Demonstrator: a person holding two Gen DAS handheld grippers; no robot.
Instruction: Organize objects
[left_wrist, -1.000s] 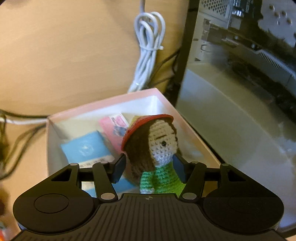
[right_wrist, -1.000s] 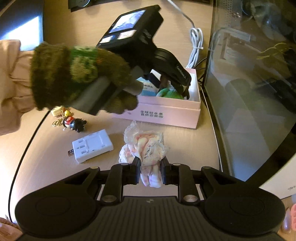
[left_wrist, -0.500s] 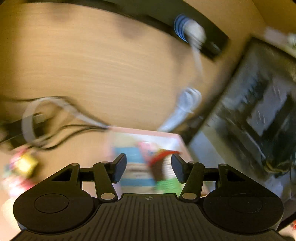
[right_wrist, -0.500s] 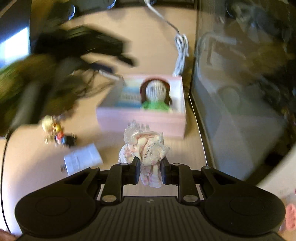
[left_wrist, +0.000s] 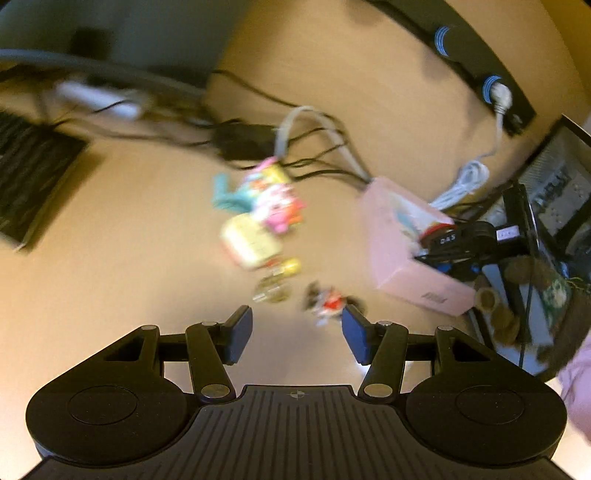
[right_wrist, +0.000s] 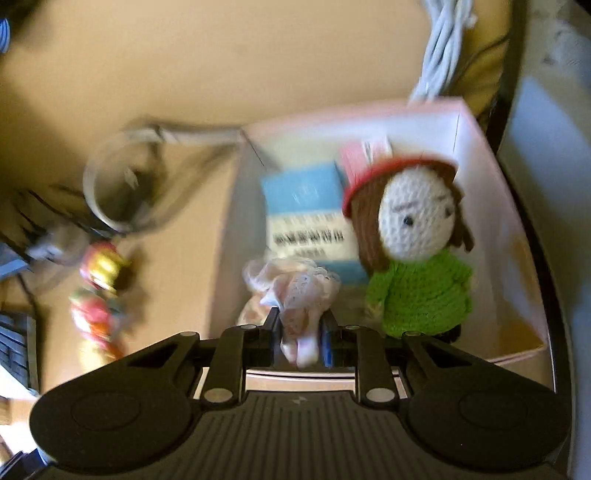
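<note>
Seen from the right wrist, my right gripper (right_wrist: 300, 325) is shut on a crumpled pink-and-white lace bundle (right_wrist: 295, 291) and hangs over the open pink box (right_wrist: 480, 147). Inside the box a crochet doll (right_wrist: 417, 251) in green with a red hat stands at the right. A blue-and-white packet (right_wrist: 310, 210) and a pink packet (right_wrist: 365, 151) lie behind it. In the left wrist view, my left gripper (left_wrist: 297, 332) is open and empty above the desk. A small red-and-black keychain figure (left_wrist: 327, 301) lies just ahead of it. The pink box (left_wrist: 406, 251) sits to the right.
Loose toys (left_wrist: 273, 199), a cream box (left_wrist: 249, 240) and a gold keychain (left_wrist: 275, 291) lie on the desk left of the box. Dark cables (left_wrist: 236, 140) and a keyboard (left_wrist: 29, 177) lie farther left. A white cable bundle (right_wrist: 443, 48) and a glass-sided computer case (right_wrist: 546, 147) flank the box's right.
The left gripper let go of the doll in the box and swung left over the desk. The right gripper carried the lace bundle forward to above the box.
</note>
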